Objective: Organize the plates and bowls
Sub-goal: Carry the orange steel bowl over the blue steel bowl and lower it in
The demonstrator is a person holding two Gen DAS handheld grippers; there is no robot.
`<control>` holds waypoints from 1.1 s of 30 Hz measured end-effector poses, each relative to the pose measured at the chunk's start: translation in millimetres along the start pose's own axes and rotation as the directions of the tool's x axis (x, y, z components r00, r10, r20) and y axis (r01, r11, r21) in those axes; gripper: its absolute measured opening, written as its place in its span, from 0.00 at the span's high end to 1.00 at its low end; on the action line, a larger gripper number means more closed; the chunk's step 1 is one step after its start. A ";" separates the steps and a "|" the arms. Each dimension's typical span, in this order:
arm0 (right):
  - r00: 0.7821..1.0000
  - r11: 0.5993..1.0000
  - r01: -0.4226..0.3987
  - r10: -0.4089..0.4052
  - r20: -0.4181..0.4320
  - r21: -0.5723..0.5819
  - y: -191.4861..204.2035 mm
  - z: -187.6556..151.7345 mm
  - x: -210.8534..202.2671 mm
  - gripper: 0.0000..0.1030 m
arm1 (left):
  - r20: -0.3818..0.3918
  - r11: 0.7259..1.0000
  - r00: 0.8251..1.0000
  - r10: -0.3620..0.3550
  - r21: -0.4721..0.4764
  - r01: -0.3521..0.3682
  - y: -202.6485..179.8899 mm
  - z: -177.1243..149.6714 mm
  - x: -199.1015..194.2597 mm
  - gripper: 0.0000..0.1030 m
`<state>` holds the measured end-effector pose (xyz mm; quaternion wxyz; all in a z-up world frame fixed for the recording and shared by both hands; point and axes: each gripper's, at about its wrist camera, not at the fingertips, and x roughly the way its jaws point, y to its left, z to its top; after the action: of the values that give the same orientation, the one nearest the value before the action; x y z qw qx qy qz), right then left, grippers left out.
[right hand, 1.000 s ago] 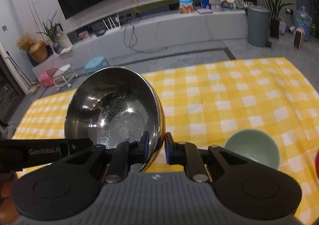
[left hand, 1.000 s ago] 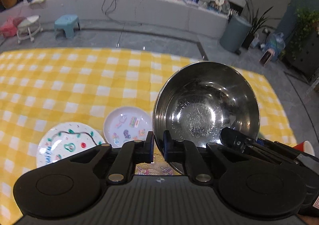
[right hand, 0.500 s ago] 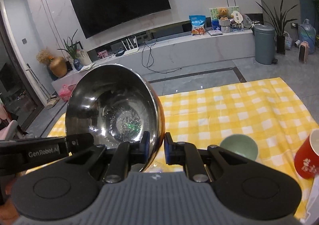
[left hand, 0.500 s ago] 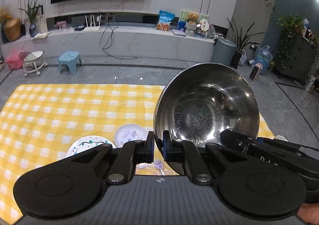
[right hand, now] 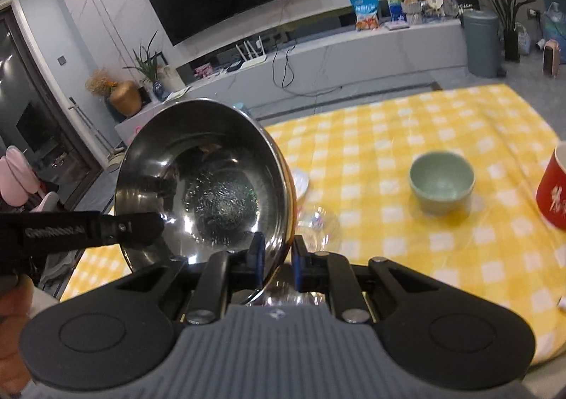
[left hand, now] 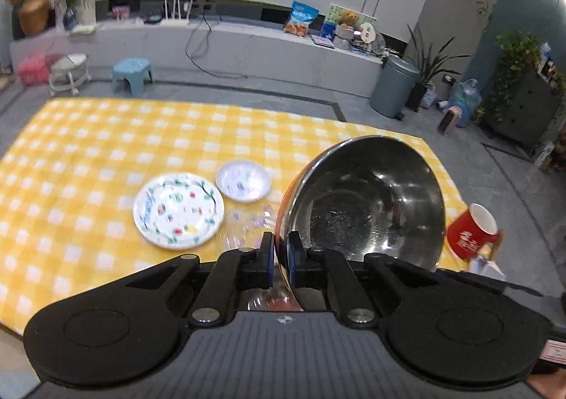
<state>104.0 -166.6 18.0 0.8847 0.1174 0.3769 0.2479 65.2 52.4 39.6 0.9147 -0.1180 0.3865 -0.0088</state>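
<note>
A large steel bowl (left hand: 364,207) is held in the air above the yellow checked cloth. My left gripper (left hand: 280,257) is shut on its left rim. My right gripper (right hand: 277,259) is shut on its right rim, and the bowl (right hand: 201,186) fills the left of that view. The left gripper's arm (right hand: 88,231) shows across the bowl in the right wrist view. On the cloth lie a large patterned plate (left hand: 178,210), a small white plate (left hand: 243,181) behind it and a clear glass dish (right hand: 316,225) under the bowl. A green bowl (right hand: 441,183) stands to the right.
A red mug (left hand: 472,231) stands near the table's right edge, also in the right wrist view (right hand: 555,193). The cloth-covered table (left hand: 106,137) stretches to the far left. Beyond it are a bin (left hand: 394,87) and a blue stool (left hand: 132,75).
Both grippers have lifted the steel bowl higher and pulled back from the table. The plates and green bowl look smaller and farther below. The grip on the rim is unchanged.
</note>
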 end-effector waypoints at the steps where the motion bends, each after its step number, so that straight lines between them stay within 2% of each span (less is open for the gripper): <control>1: 1.000 1.000 -0.008 0.008 -0.008 0.000 -0.1 -4.1 -1.1 0.87 | -0.010 1.000 1.000 -0.008 -0.013 0.008 4.7 -3.2 -0.1 0.92; 3: 1.000 1.000 -0.019 0.019 -0.025 0.003 0.7 -10.9 -2.0 0.87 | -0.038 0.999 0.999 -0.015 -0.031 0.014 12.7 -9.3 -0.9 0.92; 7: 0.997 1.000 -0.027 0.028 -0.070 0.015 1.1 -23.2 1.1 0.87 | -0.056 1.000 0.998 -0.025 0.014 0.026 17.5 -23.6 2.4 0.90; 11: 0.995 0.999 -0.019 0.024 -0.102 0.048 -7.9 -32.0 9.8 0.87 | -0.138 0.998 0.989 -0.045 0.031 0.050 23.8 -28.8 21.4 0.89; 15: 0.989 0.997 -0.003 0.014 -0.150 0.073 -12.8 -41.8 23.1 0.86 | -0.199 0.999 0.980 -0.026 0.034 0.034 24.1 -33.8 37.8 0.88; 20: 0.979 0.995 -0.001 0.022 -0.203 0.101 -17.7 -51.2 38.3 0.85 | -0.241 1.000 0.970 -0.008 0.022 0.013 27.9 -45.0 48.5 0.80; 22: 0.977 0.994 -0.004 0.027 -0.213 0.110 -17.2 -53.6 41.4 0.84 | -0.247 1.000 0.969 -0.010 0.019 0.015 30.6 -49.4 51.4 0.74; 25: 0.976 0.995 0.005 0.018 -0.216 0.104 -13.8 -55.3 43.0 0.82 | -0.255 1.000 0.967 -0.013 0.011 0.016 35.9 -52.7 55.6 0.71; 29: 0.979 0.994 0.023 -0.001 -0.205 0.104 -15.4 -55.9 43.2 0.80 | -0.264 0.998 0.962 -0.068 -0.020 0.065 39.1 -53.2 63.1 0.63; 33: 0.982 0.996 0.043 -0.027 -0.187 0.081 -16.5 -54.9 41.4 0.75 | -0.282 0.997 0.957 -0.075 -0.014 0.074 35.8 -54.9 68.5 0.62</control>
<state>94.5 -157.6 -51.5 0.8443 0.1245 0.4698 0.2258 71.7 68.4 -53.6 0.8491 -0.1314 0.5082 -0.0593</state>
